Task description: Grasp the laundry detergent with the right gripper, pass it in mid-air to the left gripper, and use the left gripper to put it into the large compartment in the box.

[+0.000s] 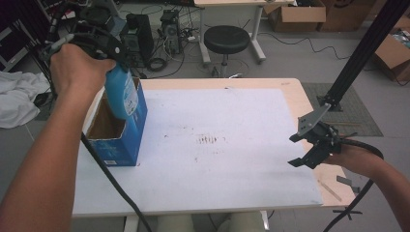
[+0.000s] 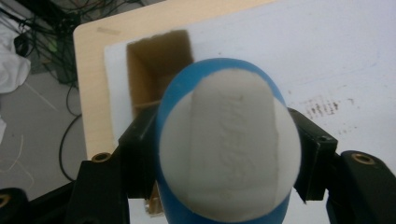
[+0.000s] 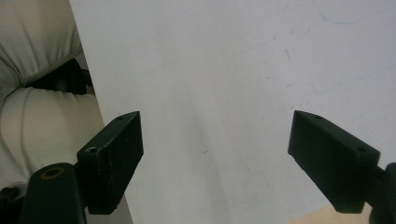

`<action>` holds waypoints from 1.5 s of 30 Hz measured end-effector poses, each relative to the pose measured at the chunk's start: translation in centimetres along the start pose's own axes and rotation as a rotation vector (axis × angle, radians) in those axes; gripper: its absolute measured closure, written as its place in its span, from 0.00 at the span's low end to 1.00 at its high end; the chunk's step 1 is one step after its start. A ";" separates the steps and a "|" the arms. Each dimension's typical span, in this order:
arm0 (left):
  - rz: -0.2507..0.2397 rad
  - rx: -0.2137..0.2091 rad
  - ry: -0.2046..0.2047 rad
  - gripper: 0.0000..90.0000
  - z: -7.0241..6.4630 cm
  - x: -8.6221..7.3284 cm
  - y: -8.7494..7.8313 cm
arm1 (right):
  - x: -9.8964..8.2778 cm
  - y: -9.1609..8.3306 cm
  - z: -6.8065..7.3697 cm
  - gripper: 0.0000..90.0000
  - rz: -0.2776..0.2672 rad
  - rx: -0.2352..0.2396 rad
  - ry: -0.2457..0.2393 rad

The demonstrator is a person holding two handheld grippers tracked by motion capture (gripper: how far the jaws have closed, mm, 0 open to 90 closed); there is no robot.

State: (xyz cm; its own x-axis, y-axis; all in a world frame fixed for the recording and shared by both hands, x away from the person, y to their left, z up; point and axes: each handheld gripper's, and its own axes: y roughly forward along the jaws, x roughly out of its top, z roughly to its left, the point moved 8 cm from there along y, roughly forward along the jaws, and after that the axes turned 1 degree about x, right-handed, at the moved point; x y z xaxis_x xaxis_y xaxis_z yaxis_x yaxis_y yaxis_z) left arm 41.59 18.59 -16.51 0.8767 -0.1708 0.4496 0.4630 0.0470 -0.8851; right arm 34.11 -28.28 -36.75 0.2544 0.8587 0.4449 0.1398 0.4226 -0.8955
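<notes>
A blue bottle (image 1: 121, 92) with a white label hangs above the open blue cardboard box (image 1: 118, 137) at the table's left. My left gripper (image 1: 109, 48) is shut on the bottle's upper part and holds it over the box opening. In the left gripper view the bottle's rounded white and blue end (image 2: 229, 144) sits squeezed between the two black jaws, with the brown box interior (image 2: 156, 70) below it. My right gripper (image 1: 302, 150) rests near the table's right edge, jaws wide apart and open over the white board (image 3: 233, 70), with nothing between them.
A white board (image 1: 217, 145) covers most of the wooden table (image 1: 295, 89). A black stool (image 1: 226, 39) and computer gear stand on the floor behind. A black metal post (image 1: 360, 53) rises at the right. White cloth (image 1: 17, 99) lies at far left.
</notes>
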 end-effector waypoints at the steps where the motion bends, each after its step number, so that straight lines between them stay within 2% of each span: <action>1: 0.005 0.004 -0.003 0.42 0.3 -0.1 0.1 | 0.0 0.0 0.0 0.20 0.000 -0.004 -0.002; 5: 0.007 0.020 -0.040 0.42 1.6 -0.5 0.6 | -0.2 0.0 -0.1 0.20 0.000 -0.007 0.002; 13: 0.015 0.031 -0.086 0.42 3.3 -1.4 1.8 | -0.4 0.0 -0.2 0.20 0.002 -0.008 0.007; 23: 0.021 0.043 -0.090 0.42 4.2 -2.5 4.0 | -0.6 0.5 -0.2 0.20 0.009 -0.003 0.013; 33: 0.050 0.036 -0.093 0.42 4.2 -4.0 8.1 | -0.7 0.9 -0.2 0.20 -0.003 -0.003 0.019; 45: 0.075 0.018 -0.088 0.42 4.1 -6.1 13.6 | -1.3 1.2 -0.2 0.20 0.017 -0.002 0.034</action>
State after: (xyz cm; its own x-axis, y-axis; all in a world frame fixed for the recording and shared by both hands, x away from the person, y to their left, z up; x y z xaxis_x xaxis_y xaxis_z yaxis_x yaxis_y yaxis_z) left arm 43.08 24.31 -30.84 0.9168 -0.0789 0.3914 0.3969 0.0737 -0.9149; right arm 34.13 -28.97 -38.39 0.2893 0.8552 0.4300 0.1372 0.4075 -0.9028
